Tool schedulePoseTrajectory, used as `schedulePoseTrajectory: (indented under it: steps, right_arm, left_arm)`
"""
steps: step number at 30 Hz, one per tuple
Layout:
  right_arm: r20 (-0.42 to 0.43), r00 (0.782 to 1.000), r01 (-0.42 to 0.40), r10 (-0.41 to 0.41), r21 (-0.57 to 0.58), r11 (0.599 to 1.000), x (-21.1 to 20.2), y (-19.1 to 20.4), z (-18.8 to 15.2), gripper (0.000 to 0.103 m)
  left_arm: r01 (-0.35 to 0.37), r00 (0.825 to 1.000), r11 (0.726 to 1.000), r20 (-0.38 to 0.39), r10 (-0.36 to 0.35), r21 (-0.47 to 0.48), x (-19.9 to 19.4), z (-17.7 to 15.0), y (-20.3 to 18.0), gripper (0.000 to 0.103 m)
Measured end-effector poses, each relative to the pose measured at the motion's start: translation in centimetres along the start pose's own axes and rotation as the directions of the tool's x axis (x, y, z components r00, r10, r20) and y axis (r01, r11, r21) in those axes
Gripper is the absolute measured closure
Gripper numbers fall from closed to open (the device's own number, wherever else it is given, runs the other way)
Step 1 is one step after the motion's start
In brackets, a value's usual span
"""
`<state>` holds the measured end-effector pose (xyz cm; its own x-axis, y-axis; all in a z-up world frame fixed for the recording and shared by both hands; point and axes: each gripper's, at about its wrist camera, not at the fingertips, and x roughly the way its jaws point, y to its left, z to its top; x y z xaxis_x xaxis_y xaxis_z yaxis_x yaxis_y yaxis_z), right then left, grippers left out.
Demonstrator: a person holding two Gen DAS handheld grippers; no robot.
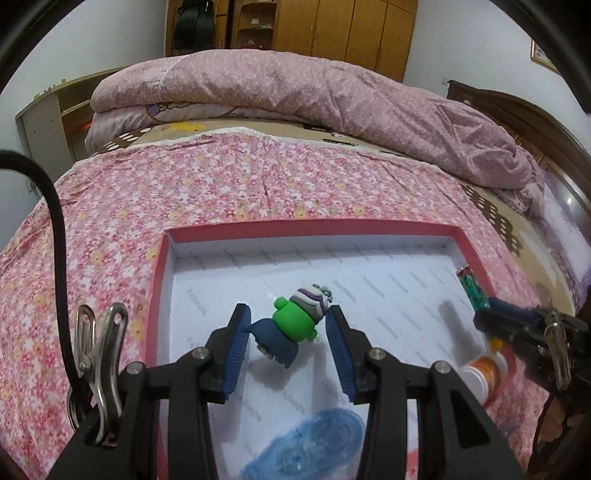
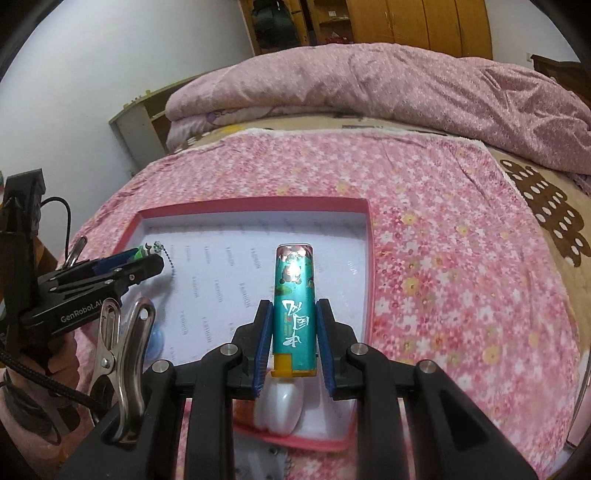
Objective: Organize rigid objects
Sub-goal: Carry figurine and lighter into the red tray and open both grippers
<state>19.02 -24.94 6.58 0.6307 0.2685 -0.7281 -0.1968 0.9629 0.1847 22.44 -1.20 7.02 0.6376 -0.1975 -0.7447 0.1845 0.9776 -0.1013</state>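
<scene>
A shallow pink-rimmed tray (image 1: pixel 314 226) with a white floor lies on the bed; it also shows in the right wrist view (image 2: pixel 258 202). A green toy figure with a striped hat and blue base (image 1: pixel 291 325) sits in the tray between the open pads of my left gripper (image 1: pixel 288 317), with a gap on each side. My right gripper (image 2: pixel 293 314) is shut on a teal lighter (image 2: pixel 294 306), held just above the tray's right part. The lighter (image 1: pixel 472 291) and right gripper (image 1: pixel 491 314) also show at the right edge of the left wrist view.
A blue object (image 1: pixel 306 446) lies at the tray's near edge. A white and orange object (image 1: pixel 484 373) lies near the tray's right side, and shows under the lighter (image 2: pixel 282 406). A folded pink quilt (image 1: pixel 295 85) covers the back of the bed. A wooden wardrobe (image 1: pixel 343 29) stands behind.
</scene>
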Motion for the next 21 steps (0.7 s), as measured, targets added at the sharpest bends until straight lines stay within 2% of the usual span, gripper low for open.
schedulePoseTrajectory:
  steps: [6,18,21]
  right_arm:
    - [-0.009,1.000,0.012,-0.012,0.001,1.000,1.4,-0.4,0.4,0.079]
    - [-0.018,0.999,0.029,-0.029,-0.006,1.000,2.3,-0.6,0.3,0.079]
    - [-0.022,0.999,0.030,-0.030,-0.010,1.000,2.4,-0.5,0.4,0.079]
  left_arm:
    - [-0.015,1.000,1.000,-0.017,0.015,-0.005,1.5,0.2,0.1,0.058]
    - [-0.056,0.998,0.998,0.004,0.056,0.026,2.1,0.5,-0.4,0.058]
    - [-0.050,0.999,0.998,-0.006,0.050,0.030,2.2,0.5,-0.5,0.048]
